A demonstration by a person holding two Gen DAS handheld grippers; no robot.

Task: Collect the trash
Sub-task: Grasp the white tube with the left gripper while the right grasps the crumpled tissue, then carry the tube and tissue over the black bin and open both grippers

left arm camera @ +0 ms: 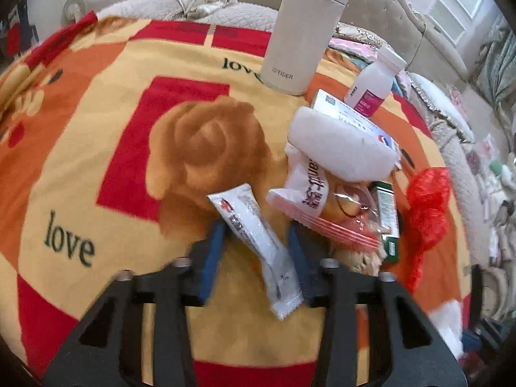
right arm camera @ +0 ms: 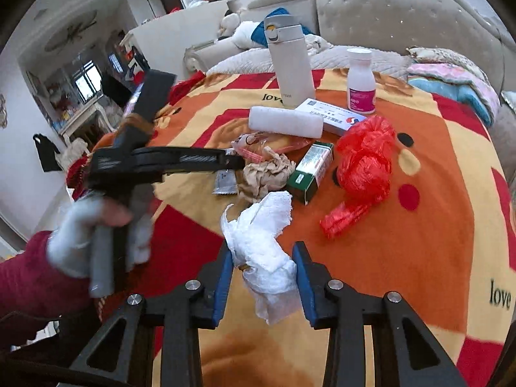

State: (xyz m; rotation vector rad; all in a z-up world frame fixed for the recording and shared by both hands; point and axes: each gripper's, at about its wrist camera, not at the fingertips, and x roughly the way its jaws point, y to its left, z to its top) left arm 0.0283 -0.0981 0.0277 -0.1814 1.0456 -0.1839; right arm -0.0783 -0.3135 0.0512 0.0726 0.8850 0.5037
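On a red and orange "love" blanket (left arm camera: pixel 96 135) lies a pile of trash. My left gripper (left arm camera: pixel 258 235) is open around a white sachet wrapper (left arm camera: pixel 254 242) that lies between its blue fingers. My right gripper (right arm camera: pixel 262 258) is open around a crumpled white tissue (right arm camera: pixel 261 251); the fingers do not press it. Beyond lie a red plastic bag (right arm camera: pixel 364 161), a green box (right arm camera: pixel 311 171), a crumpled beige wad (right arm camera: pixel 266 174), a snack bag with pink stripes (left arm camera: pixel 306 200) and a white foam roll (right arm camera: pixel 285 121). The left gripper's body (right arm camera: pixel 167 161) shows in the right wrist view.
A white Tiger flask (left arm camera: pixel 303 32) stands at the back, next to a white pill bottle (right arm camera: pixel 361 80) and a white-blue medicine box (right arm camera: pixel 332 116). A tufted sofa (right arm camera: pixel 403 16) rises behind the blanket. The blanket drops off at the left side.
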